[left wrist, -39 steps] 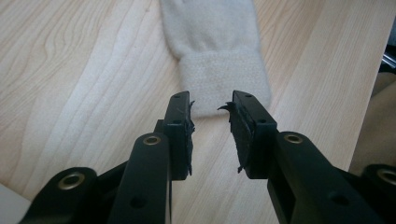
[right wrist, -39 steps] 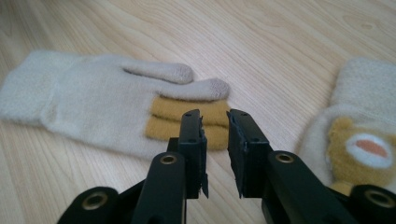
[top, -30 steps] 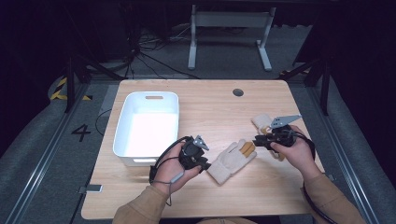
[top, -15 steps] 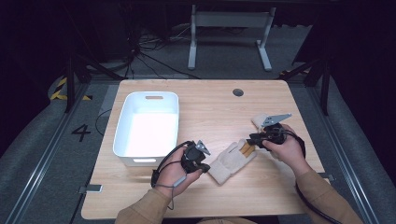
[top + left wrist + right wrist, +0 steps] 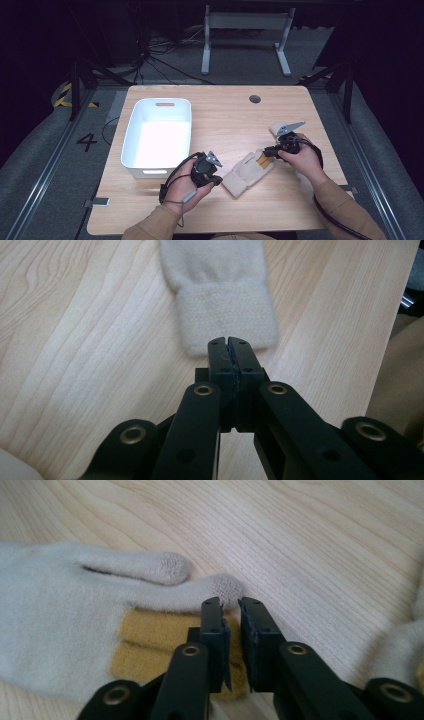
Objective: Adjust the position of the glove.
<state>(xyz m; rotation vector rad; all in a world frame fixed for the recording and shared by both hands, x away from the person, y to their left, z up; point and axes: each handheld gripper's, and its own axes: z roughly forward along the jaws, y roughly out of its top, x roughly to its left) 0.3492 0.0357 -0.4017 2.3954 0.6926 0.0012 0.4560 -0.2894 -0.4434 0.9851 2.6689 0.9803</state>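
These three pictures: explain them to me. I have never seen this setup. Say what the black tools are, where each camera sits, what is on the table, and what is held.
A person sits at a wooden table with a hand-held gripper in each hand: the left gripper and the right gripper. The high view looks down from above. The other two cameras ride on the grippers and look along their black fingers. On the table lie a white bin and a pale glove with yellow fingers. A second pale item sits behind the right gripper. The left gripper's fingers are closed just short of the glove's cuff. The right gripper's fingers stand slightly apart over the glove's fingertips. Nothing is held.
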